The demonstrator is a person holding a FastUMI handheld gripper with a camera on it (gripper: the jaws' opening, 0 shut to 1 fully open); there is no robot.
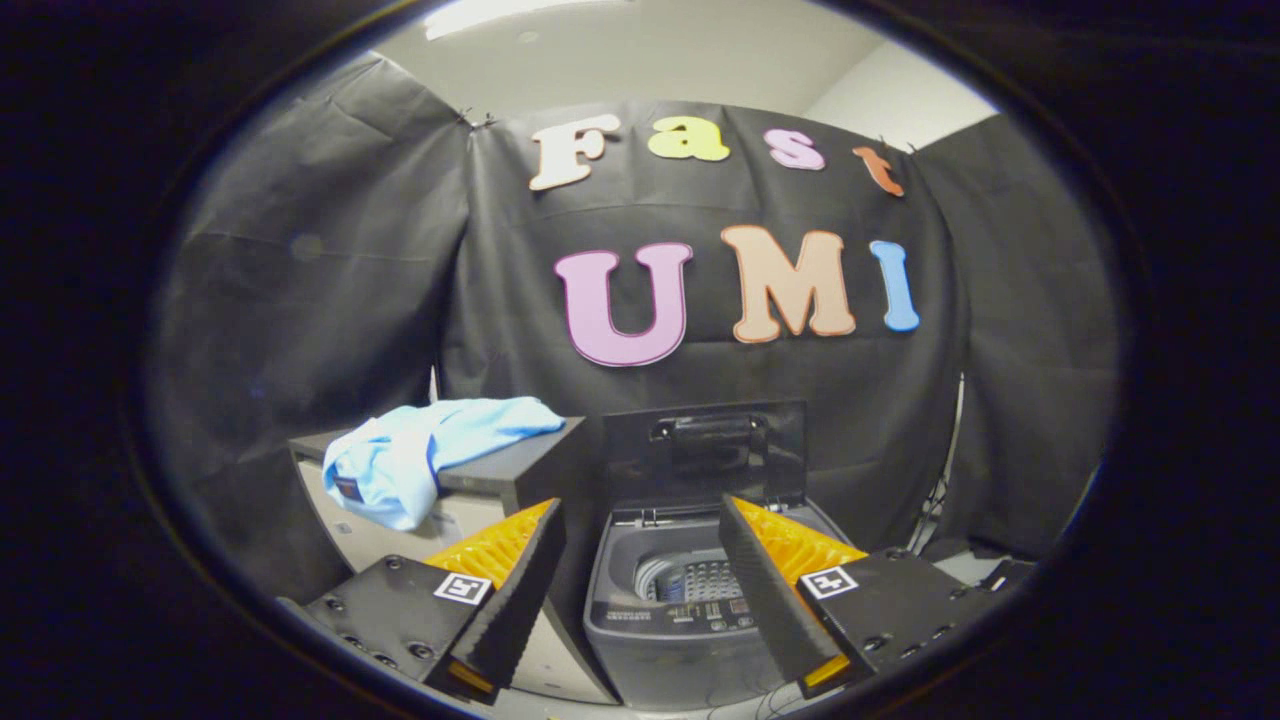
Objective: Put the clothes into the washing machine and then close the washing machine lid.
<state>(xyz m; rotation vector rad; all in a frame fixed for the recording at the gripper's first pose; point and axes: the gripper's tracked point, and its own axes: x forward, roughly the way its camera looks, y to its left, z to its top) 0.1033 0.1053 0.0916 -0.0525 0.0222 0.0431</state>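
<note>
Your gripper point(640, 585) has its two fingers spread wide with nothing between them, and through the gap you look straight at the small dark grey top-loading washing machine point(690, 625), which stands just ahead of the fingertips with its drum open to you. Its dark hinged lid point(705, 455) is raised upright behind the opening, handle facing you, so the tub is ready to take a load. The thing you need first is not in line with the jaws: the crumpled light blue cloth garment point(425, 465) lies ahead and off to the left of your left finger point(505, 585), beyond its tip, on top of a dark flat-topped cabinet point(520, 470) that stands just beside the washer. The garment's long axis runs roughly left to right along that top, with one end drooping over the cabinet's front edge. So, as I judge it, you must swing left and reach forward before closing; the hanging end looks the easiest bite
</note>
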